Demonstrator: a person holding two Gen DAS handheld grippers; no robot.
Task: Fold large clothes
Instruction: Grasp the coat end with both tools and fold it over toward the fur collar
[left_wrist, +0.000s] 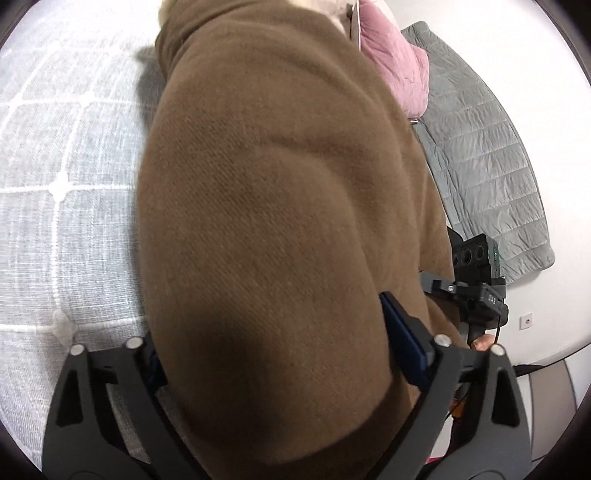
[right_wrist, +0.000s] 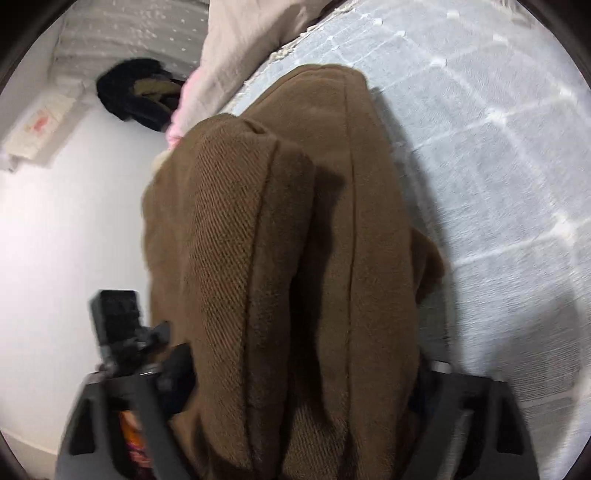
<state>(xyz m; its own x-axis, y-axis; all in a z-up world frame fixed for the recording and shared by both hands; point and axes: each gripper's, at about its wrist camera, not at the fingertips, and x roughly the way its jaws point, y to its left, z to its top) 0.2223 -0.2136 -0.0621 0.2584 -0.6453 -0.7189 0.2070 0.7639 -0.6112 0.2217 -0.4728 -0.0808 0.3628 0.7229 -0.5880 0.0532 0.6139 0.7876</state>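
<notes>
Brown garment (left_wrist: 280, 206) bunched into a thick, layered bundle on the bed (left_wrist: 62, 177), seams and folds stacked in the right wrist view. Partly folded by the look of it; flattening and squaring probably left. Left gripper (left_wrist: 273, 354) angled down over the bed, jaws wide with the bulk of cloth filling the gap between them; blue pad against the fabric on one side, other pad hidden, so grip likely but not certain. Right gripper (right_wrist: 306, 373) likewise tilted down, jaws straddling the folded layers, pads hidden by cloth: pressing or merely around, cannot tell. Pink pillow (left_wrist: 395, 62) and grey quilt (left_wrist: 487, 155) beyond.
</notes>
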